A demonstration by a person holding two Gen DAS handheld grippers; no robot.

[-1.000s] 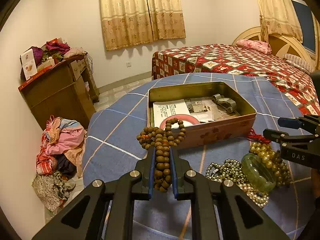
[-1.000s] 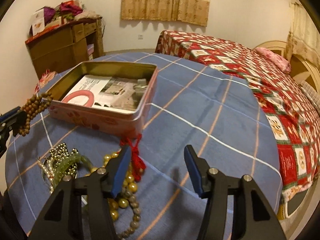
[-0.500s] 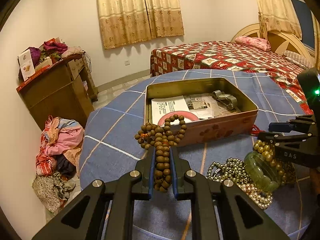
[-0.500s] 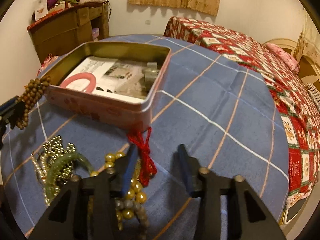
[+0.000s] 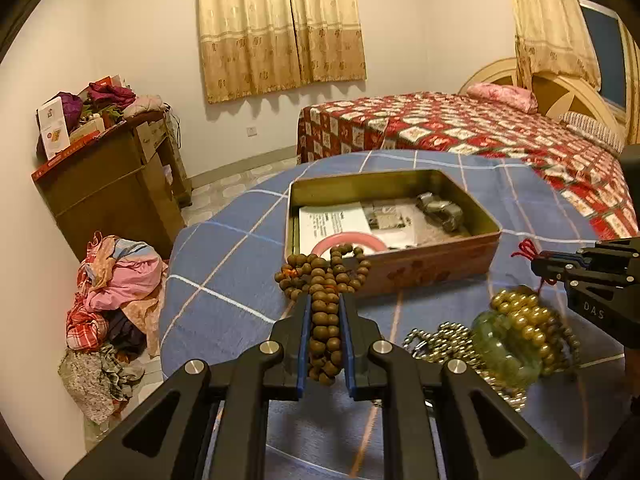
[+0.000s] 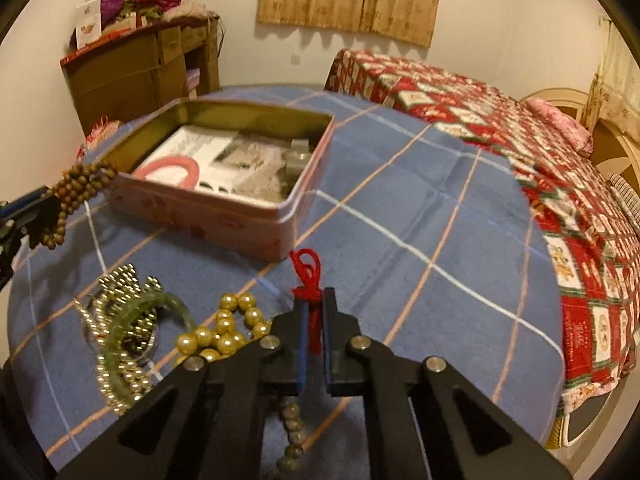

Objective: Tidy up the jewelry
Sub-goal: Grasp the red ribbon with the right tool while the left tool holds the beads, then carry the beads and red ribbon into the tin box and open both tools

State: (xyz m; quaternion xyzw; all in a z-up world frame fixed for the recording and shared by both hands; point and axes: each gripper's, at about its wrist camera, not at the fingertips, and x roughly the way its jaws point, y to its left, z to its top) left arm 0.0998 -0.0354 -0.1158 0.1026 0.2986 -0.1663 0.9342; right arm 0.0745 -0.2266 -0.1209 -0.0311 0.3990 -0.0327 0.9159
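a bedroom, and before us a bench (image 6: 420, 184) in blue checked cloth bearing an open tin (image 6: 256, 220). our left gripper (image 5: 325, 316) has its jaws clamped on the wooden beads (image 5: 325, 320) (just short of the tin); our right gripper (image 6: 315, 312) pinches the red tassel (image 6: 307, 270) of the gold bead strand (image 6: 224, 334).

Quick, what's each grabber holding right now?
Left gripper: closed on the brown bead bracelet.
Right gripper: closed on the red cord of the gold bead necklace.
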